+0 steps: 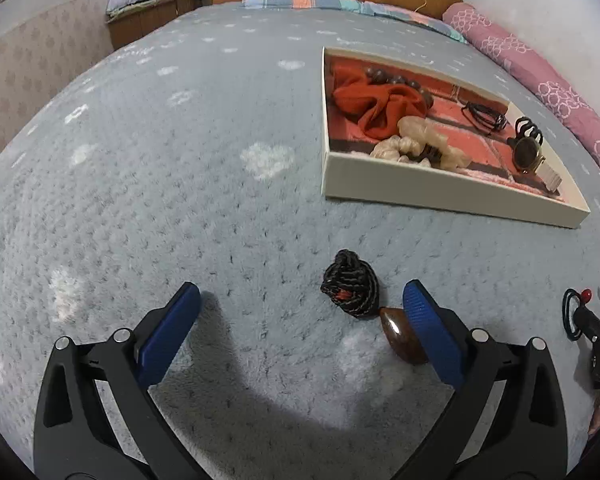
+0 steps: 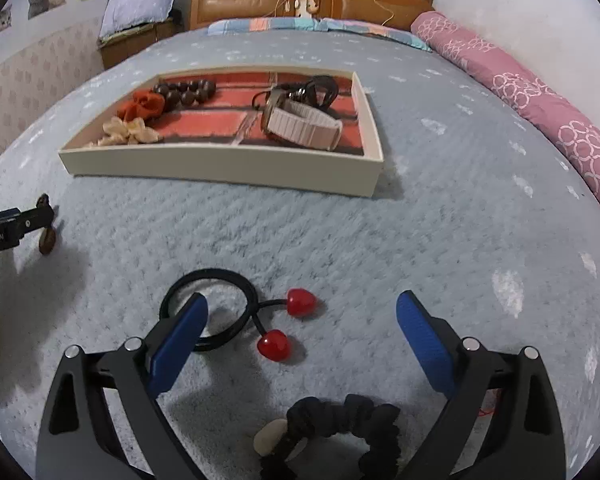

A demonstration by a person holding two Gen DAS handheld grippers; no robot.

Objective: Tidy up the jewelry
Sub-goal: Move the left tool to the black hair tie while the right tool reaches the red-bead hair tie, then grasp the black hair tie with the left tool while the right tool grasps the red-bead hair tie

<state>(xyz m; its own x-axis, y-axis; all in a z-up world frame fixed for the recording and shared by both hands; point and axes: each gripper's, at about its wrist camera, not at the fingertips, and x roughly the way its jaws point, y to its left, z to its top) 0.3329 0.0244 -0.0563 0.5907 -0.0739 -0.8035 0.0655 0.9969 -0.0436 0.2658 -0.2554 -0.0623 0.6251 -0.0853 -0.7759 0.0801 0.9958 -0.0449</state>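
Fuzzy blanket [image 2: 420,240] — glossy cherry hair tie [image 2: 236,316], ribbed blue fingers [image 2: 424,340].

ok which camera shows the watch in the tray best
The right wrist view: the watch lies near the middle of the tray, its pale strap fully visible. In the left wrist view the watch sits at the tray's far right corner, small and distorted, showing mainly its dark face.
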